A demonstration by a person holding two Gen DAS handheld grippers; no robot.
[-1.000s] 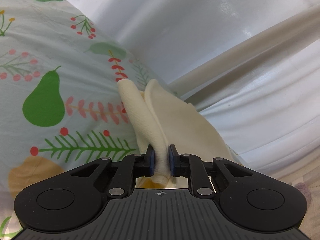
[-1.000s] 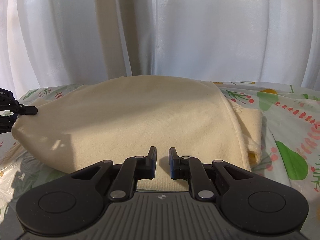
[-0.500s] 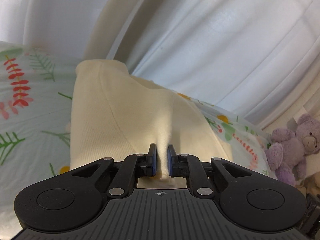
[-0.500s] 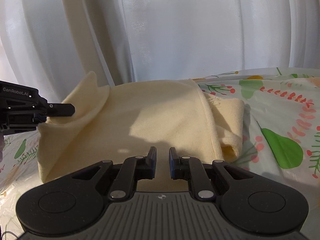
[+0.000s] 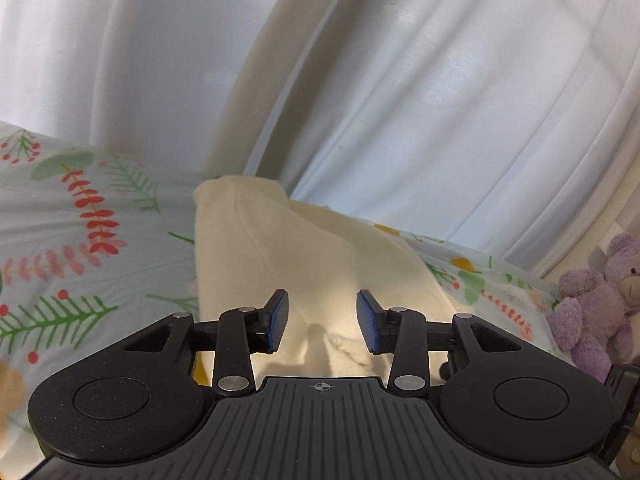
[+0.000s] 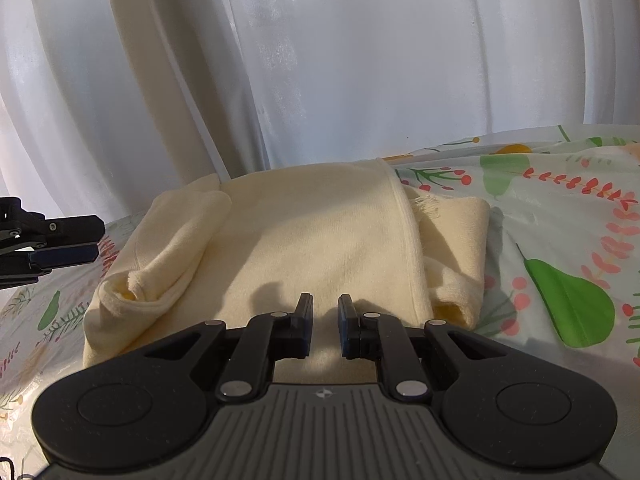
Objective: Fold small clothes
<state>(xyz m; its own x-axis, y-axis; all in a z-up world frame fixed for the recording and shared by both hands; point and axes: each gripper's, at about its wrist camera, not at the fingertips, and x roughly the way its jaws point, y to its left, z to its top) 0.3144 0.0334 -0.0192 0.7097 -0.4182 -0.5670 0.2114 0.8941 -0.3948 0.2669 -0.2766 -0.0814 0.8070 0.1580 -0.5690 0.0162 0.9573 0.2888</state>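
A cream knit garment (image 6: pixel 304 240) lies on the fruit-print sheet (image 6: pixel 560 208), its left side folded over onto the body and its right sleeve (image 6: pixel 460 248) tucked under the edge. It also shows in the left wrist view (image 5: pixel 280 264). My left gripper (image 5: pixel 322 326) is open just above the garment's near edge, holding nothing; it shows at the left edge of the right wrist view (image 6: pixel 60 240). My right gripper (image 6: pixel 325 320) hovers over the garment's near middle, its jaws a narrow gap apart with nothing between them.
White curtains (image 6: pixel 340 64) hang close behind the bed. A purple teddy bear (image 5: pixel 596 300) sits at the far right in the left wrist view. The printed sheet (image 5: pixel 72 248) spreads left and right of the garment.
My left gripper carried the garment's left side over onto the body, then opened and let go. The fold now lies flat. My right gripper has stayed over the near edge.
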